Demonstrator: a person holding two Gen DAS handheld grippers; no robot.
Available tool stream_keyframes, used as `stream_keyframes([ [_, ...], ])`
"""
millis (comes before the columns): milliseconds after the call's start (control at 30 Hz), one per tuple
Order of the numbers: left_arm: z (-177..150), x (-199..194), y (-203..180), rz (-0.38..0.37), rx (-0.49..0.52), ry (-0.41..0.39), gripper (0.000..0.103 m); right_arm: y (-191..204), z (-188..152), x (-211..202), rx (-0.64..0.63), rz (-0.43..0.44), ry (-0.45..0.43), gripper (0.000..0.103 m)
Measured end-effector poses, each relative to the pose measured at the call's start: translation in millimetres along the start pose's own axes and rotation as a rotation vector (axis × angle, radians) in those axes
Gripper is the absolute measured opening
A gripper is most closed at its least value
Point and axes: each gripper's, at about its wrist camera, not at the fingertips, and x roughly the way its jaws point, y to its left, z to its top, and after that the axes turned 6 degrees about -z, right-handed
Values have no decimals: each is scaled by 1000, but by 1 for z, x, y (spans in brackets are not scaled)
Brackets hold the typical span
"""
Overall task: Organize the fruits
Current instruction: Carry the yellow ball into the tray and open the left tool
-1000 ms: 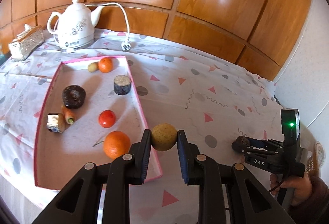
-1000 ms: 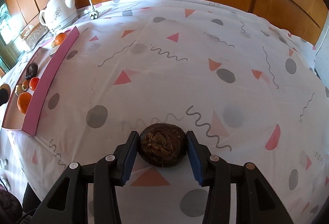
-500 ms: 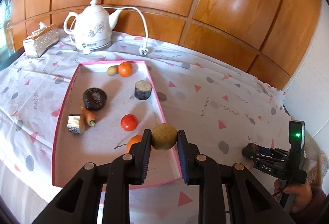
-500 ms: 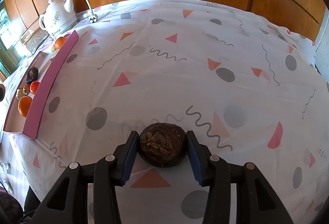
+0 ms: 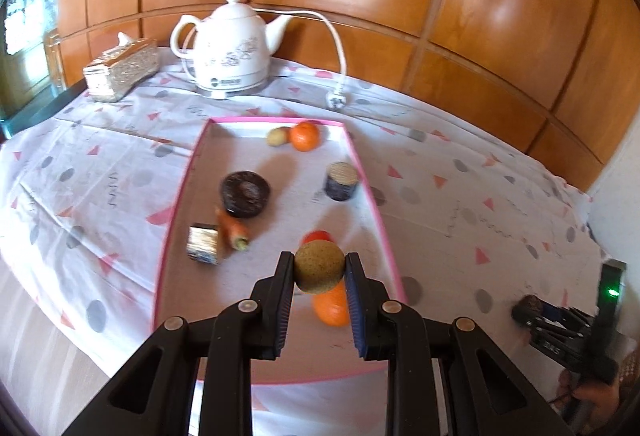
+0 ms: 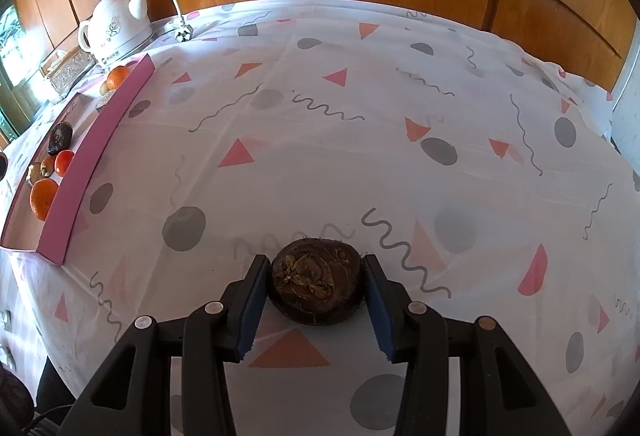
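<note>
A round, tan, rough-skinned fruit (image 5: 319,267) is clamped between the narrowly set jaws of the left gripper (image 5: 319,276) and is held above the near part of a pink-rimmed shallow tray (image 5: 372,204). Directly beneath it a large orange (image 5: 332,306) is partly hidden, and a red tomato (image 5: 316,236) is seen just behind it. Farther in the tray lie a small carrot (image 5: 232,230), a foil-wrapped block (image 5: 203,243), a dark ring-shaped piece (image 5: 245,193), a dark cork-topped cylinder (image 5: 341,181), a small orange (image 5: 305,135) and a small yellowish fruit (image 5: 278,136). A white ceramic kettle (image 5: 232,48) and a glittery tissue box (image 5: 120,70) stand behind on the patterned tabletop (image 6: 360,116).

In the right wrist view, a dark brown, flattened, fibrous fruit (image 6: 316,282) is gripped by the wider-set jaws of the right gripper (image 6: 316,286), well apart from the tray; whether it rests on the cloth cannot be told.
</note>
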Motion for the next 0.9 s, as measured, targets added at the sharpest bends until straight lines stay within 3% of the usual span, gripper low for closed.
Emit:
stream_keyframes([
  [333, 22, 11, 17, 40, -19, -9, 25, 0, 0, -1, -4, 0, -6, 47],
  [467, 27, 19, 22, 23, -43, 6, 25, 1, 0, -1, -4, -2, -6, 47],
  [733, 41, 48, 45, -102, -232, 74, 25, 1, 0, 0, -5, -6, -5, 47],
  [900, 66, 60, 52, -74, -234, 46, 25, 2, -1, -1, -7, -9, -4, 47],
])
